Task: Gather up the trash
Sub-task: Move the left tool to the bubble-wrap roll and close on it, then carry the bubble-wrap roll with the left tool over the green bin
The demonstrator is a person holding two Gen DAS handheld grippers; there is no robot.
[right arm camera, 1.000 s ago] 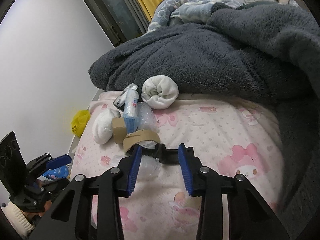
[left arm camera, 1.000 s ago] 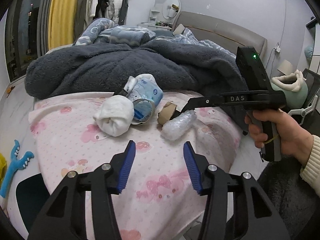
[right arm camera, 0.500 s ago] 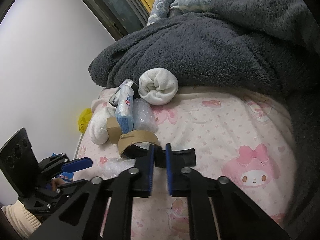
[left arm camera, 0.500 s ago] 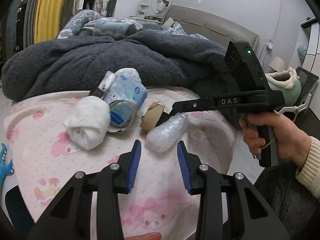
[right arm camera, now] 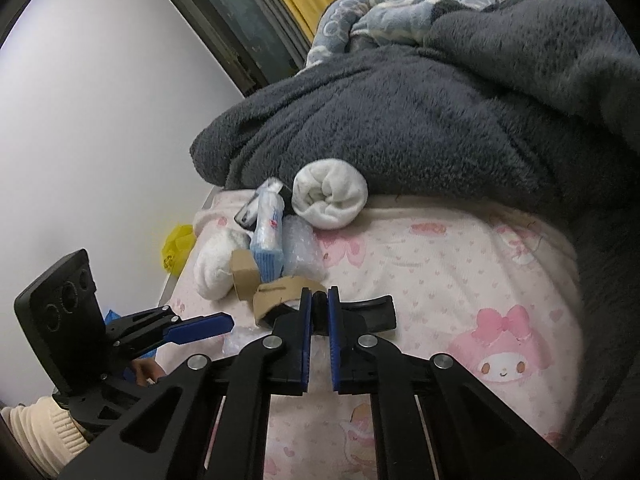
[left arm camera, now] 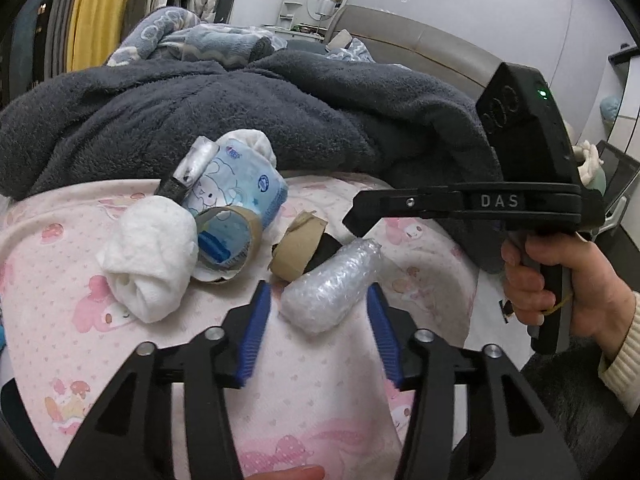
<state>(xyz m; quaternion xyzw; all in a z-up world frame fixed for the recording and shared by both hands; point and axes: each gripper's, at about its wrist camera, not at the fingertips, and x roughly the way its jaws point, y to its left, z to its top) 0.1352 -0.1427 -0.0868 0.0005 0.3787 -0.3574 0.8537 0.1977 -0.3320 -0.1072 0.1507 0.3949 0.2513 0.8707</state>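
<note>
Several pieces of trash lie bunched on the pink bed sheet (left arm camera: 328, 392), just in front of the dark grey blanket (left arm camera: 200, 112), and the crowding is the main hazard. From the left: a rolled white sock (left arm camera: 148, 256), which is probably not trash, leans against a tape roll (left arm camera: 228, 240) and a blue tissue pack (left arm camera: 236, 184); sweeping it up by mistake looks easy. Next comes a brown cardboard ring (left arm camera: 298, 246), then a bubble wrap wad (left arm camera: 332, 288), touching the ring.

In the left wrist view, the left gripper (left arm camera: 316, 320) has its fingers spread wide on either side of the wad, not yet pressing it. If they close off-centre, I judge the slick, springy plastic could squirt out forward or nudge the ring away.

Further right, the right gripper (right arm camera: 319, 320) has its fingers drawn narrow onto a black piece (right arm camera: 372, 312) lying beside the ring. The pinch seems to catch only an edge, so lifting may let it slip, or drag the ring along. Both tools work very near each other here, and a collision between them seems a real risk.
</note>
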